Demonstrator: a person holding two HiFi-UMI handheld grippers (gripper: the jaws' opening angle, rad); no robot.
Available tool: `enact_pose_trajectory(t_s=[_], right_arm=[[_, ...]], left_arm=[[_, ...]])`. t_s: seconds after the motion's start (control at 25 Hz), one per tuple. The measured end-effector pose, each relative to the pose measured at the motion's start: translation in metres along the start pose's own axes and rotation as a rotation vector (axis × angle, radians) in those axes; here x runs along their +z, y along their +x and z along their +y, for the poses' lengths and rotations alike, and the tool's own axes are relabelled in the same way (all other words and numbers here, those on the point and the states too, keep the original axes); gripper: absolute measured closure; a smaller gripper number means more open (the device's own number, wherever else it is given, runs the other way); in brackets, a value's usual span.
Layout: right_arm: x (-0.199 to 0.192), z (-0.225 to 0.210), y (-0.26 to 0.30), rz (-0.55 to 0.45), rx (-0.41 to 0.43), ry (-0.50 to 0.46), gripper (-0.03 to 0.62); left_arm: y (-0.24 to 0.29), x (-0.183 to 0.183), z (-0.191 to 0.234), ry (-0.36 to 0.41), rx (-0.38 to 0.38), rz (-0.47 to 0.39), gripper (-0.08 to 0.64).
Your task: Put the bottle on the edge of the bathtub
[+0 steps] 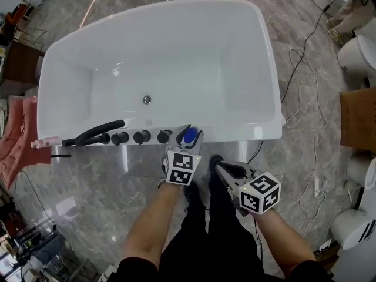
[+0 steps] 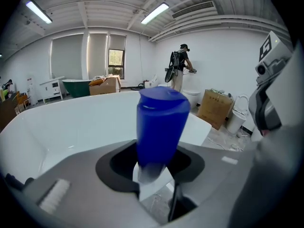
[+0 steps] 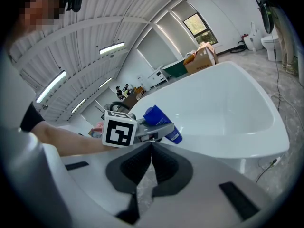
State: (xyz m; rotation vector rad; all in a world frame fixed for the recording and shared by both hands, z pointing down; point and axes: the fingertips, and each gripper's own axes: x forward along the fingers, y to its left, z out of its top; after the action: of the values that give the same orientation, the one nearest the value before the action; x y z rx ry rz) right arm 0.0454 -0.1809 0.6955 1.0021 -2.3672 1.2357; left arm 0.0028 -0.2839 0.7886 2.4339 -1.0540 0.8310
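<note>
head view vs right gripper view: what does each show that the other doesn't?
Only the head view: the drain in the tub floor, and the right gripper from outside with its marker cube.
Only the right gripper view: that gripper's own jaws, together with nothing between them, plus the ceiling lights and a window.
Both: the white bathtub and the left gripper shut on the blue bottle at the tub's near rim.
</note>
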Motion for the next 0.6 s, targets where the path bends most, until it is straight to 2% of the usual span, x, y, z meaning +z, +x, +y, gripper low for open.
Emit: enact_pose_trajectory(t_s=[0.28, 0.6], right_arm=[[0.008, 0.012, -0.005, -0.005, 0.002, 0.0, 0.58], [0.027, 0.043, -0.024, -0.014, 0.012, -0.033, 0.58]], left_arm=[[-0.011, 0.013, -0.003, -0.002, -0.017, -0.002, 0.393], [-0.039, 0.02, -0.02, 0.002, -0.081, 0.074, 0.367]])
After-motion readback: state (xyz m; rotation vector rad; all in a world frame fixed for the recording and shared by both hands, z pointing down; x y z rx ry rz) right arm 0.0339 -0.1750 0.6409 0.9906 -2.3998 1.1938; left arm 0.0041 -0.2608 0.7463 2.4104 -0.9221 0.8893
